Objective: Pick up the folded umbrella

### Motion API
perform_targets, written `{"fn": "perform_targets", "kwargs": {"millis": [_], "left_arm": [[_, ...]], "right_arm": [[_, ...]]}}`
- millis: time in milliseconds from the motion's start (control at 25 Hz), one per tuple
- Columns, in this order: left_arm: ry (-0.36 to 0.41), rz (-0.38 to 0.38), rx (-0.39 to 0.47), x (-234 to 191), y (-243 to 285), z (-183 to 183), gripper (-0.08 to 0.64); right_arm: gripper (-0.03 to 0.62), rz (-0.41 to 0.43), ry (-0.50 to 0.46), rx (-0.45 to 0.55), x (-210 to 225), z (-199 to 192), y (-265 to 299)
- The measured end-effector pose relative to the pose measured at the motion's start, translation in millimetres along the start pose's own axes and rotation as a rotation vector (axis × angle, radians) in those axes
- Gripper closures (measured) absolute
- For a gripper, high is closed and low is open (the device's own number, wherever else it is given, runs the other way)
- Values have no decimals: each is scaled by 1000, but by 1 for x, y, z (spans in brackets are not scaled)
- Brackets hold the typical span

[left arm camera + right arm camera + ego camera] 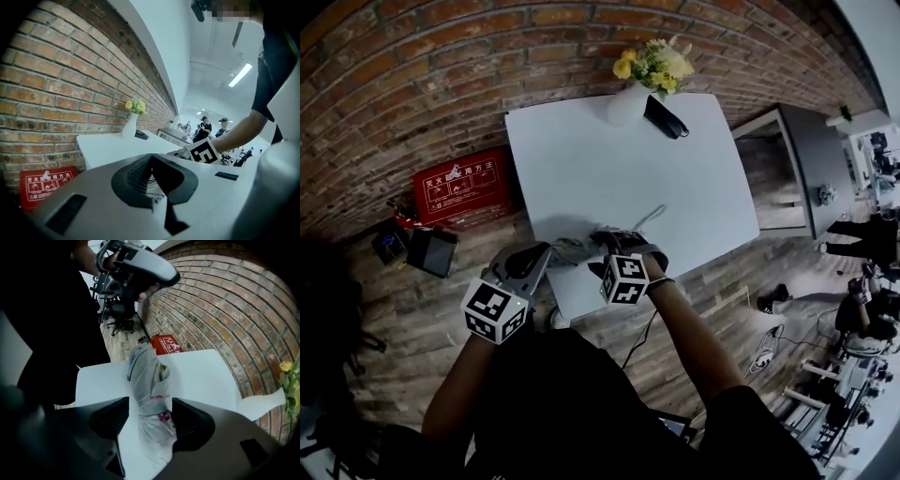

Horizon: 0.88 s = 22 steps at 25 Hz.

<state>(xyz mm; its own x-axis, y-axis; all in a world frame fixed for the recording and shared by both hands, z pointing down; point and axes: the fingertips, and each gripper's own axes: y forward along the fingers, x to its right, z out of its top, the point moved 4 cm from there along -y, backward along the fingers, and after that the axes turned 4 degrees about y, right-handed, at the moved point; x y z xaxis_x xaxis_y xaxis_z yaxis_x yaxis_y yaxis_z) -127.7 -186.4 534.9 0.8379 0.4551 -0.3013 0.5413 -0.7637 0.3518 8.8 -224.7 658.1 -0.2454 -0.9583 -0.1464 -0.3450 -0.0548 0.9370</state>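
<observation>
Two-jaw right gripper (150, 405): jaws apart, straddling folded umbrella (149, 380) lying on white table (609, 178) near its front edge; left gripper (151, 158): jaws together, empty, raised alongside

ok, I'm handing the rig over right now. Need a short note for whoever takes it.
Left tool: jaws together, nothing gripped that I can make out. It sits by one end of the umbrella at the table's near edge.
Right tool: jaws apart, astride the folded umbrella, not closed on it.
Umbrella: lying on the white table, close to the edge nearest the person.
Vase of flowers: at the far edge, well clear.
Done: right tool lined up around the umbrella.
Left to do: close the right tool on it, then lift.
</observation>
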Motion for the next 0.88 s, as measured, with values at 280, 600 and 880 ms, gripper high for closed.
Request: {"fn": "perform_targets", "kwargs": {"millis": [280, 600, 880], "left_arm": [[-54, 69, 6, -11, -12, -12, 546], [-70, 109, -1, -20, -25, -19, 546], [-62, 107, -11, -18, -27, -22, 546]], "right_arm": [[318, 54, -96, -52, 2, 0, 19], [316, 76, -125, -73, 12, 5, 30], [316, 120, -124, -109, 17, 8, 38]]}}
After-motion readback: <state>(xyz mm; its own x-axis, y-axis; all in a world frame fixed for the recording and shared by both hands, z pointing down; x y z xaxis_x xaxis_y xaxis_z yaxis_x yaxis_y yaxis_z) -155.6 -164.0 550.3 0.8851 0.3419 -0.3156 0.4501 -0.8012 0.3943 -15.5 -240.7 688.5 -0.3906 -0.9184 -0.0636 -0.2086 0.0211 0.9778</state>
